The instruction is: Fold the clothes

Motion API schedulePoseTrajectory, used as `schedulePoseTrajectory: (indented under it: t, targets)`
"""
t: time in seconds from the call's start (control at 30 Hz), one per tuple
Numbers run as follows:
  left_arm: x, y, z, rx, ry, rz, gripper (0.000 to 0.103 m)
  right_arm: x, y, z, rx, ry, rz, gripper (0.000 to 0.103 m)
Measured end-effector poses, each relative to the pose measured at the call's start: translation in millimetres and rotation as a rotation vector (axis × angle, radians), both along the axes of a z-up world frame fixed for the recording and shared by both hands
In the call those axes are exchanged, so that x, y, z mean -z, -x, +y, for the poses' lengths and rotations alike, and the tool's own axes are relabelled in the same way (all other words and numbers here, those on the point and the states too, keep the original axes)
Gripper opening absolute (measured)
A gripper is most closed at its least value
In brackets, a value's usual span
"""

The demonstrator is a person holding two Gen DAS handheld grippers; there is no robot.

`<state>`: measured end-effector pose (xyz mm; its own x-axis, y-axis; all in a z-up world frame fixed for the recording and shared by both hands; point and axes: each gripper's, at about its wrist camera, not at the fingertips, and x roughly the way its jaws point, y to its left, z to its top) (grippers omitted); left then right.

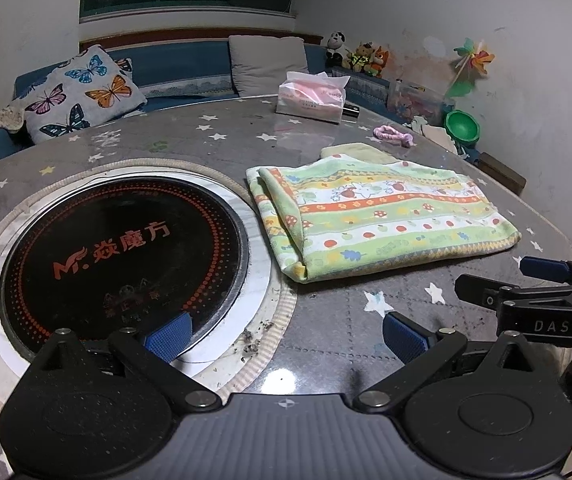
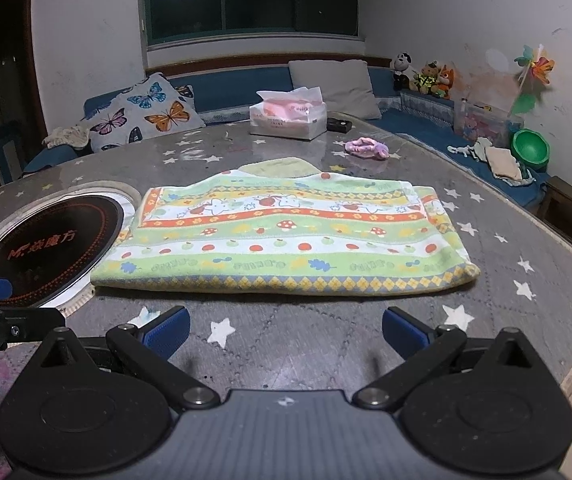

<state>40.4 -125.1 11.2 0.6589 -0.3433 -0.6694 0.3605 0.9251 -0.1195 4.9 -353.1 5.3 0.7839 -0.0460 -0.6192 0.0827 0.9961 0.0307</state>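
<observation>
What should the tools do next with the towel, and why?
Probably bring the right tool forward to the towel's near edge. The towel lies folded on the table, both tools are open and empty, and the left tool faces the stove plate.

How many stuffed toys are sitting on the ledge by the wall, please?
3, side by side on the corner ledge: black-and-white panda plush, brown bear plush, orange fox plush. Others may be hidden.

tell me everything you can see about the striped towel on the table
The towel is soft terry-like cloth, pale green with white, orange and yellow bands printed with apples, mushrooms, leaves and diamonds. It lies folded flat in layers on the grey star-patterned table, its left end beside the round black cooktop. A pale yellow-green cloth peeks out behind it. Neither gripper touches it.
</observation>
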Motion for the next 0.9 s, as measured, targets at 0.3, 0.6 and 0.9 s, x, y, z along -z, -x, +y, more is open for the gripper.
schedulePoseTrajectory:
  t: [0.3, 0.6, 0.9]
  targets:
    - [-0.6, -0.8, -7.9, 0.011, -0.034, -0.005, 0.103, 1.7, -0.8, -1.8, 0.016, -0.003, 0.017, 0.103]
    - [-4.7, -3.9, -20.8, 0.041, -0.067, -0.015, 0.103, 3.1, -1.7, -4.0, 0.026, -0.011, 0.024, 0.103]
    - [-2.0, -9.1, -27.6, 0.044, -0.088, -0.002, 0.103, 5.4, -3.1, -5.8, 0.035, -0.017, 0.033, 0.103]
